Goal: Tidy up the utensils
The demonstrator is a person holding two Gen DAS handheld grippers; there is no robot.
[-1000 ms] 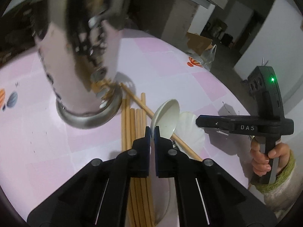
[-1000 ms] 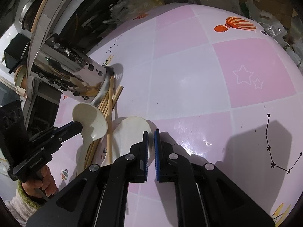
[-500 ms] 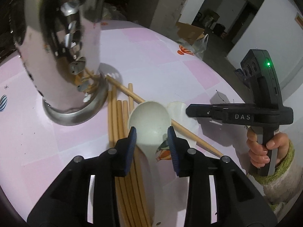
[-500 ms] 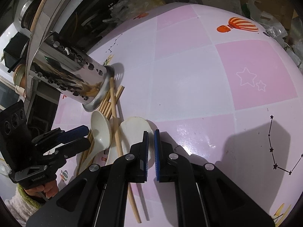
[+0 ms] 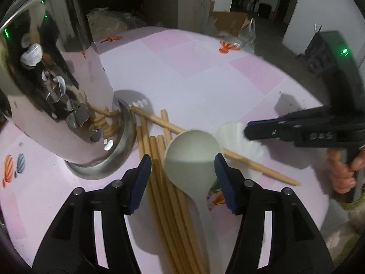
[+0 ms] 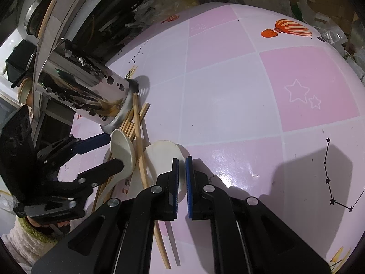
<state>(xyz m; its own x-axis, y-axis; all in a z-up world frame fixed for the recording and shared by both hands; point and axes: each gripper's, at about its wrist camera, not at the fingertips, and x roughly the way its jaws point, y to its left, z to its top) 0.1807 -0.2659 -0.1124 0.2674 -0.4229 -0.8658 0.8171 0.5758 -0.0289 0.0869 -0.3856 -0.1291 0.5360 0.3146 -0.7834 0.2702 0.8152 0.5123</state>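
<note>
Since a second ago, my left gripper (image 5: 182, 166) has been opening its jaws, letting the white ceramic spoon (image 5: 191, 159) down; it is lying unpressed between them on the bamboo chopsticks (image 5: 164, 194). I am keeping my right gripper (image 6: 181, 182) closed, empty, over another white spoon (image 6: 163, 157).

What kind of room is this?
Probably a home dining or storage corner: a table with a pink balloon-print cloth, wooden chopsticks beside a steel utensil holder, cardboard boxes behind.
</note>
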